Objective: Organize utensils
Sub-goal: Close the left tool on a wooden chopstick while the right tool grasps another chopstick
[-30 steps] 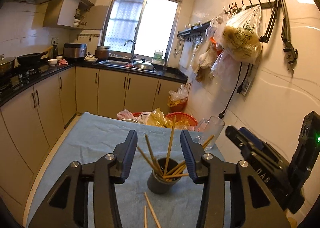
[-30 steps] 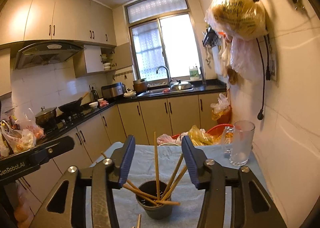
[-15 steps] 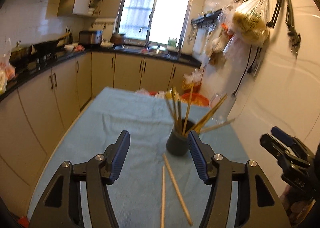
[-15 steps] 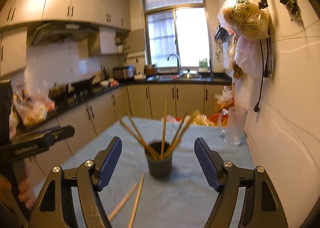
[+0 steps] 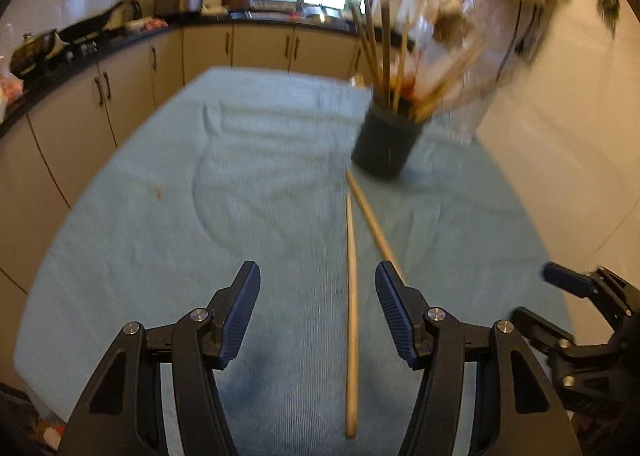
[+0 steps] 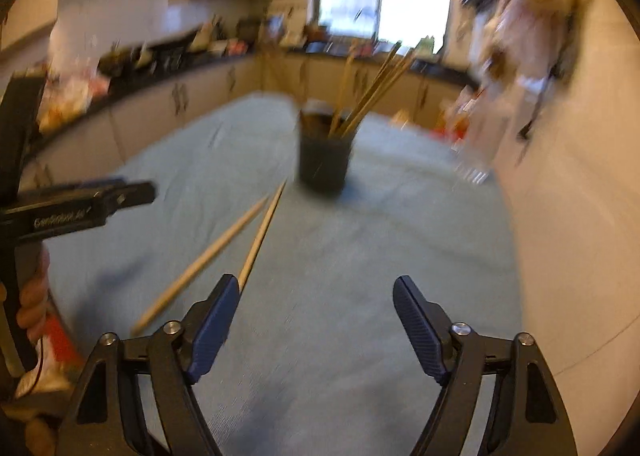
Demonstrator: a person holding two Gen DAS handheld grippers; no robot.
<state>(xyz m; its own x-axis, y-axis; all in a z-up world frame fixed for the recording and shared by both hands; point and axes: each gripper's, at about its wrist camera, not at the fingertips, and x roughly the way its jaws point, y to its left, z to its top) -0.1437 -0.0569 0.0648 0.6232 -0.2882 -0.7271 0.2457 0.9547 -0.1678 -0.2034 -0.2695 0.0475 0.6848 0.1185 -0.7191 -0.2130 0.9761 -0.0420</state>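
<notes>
Two loose chopsticks lie flat on the blue cloth of the bench [image 5: 168, 240], short of the dark cup [image 5: 386, 145] that already holds a bundle of sticks. Left gripper [image 5: 316, 312]: jaws open, nothing held; the nearer chopstick [image 5: 351, 320] runs lengthwise through the gap, closer to my right-side pad, long axis pointing away from me toward the cup. Second chopstick [image 5: 370, 221] angles off from the cup's foot and disappears behind that same pad. Right gripper [image 6: 316, 322]: jaws parted and closing, empty; in this view both chopsticks lie off to its left, one chopstick [image 6: 262, 234] ending right at the left pad's tip, the other [image 6: 204, 262] further out. Judgement: my left hand is better placed, since the stick is already between its jaws but parallel to them, so a pinch across the shaft looks feasible. Frames blurred; contact with cloth cannot be told
</notes>
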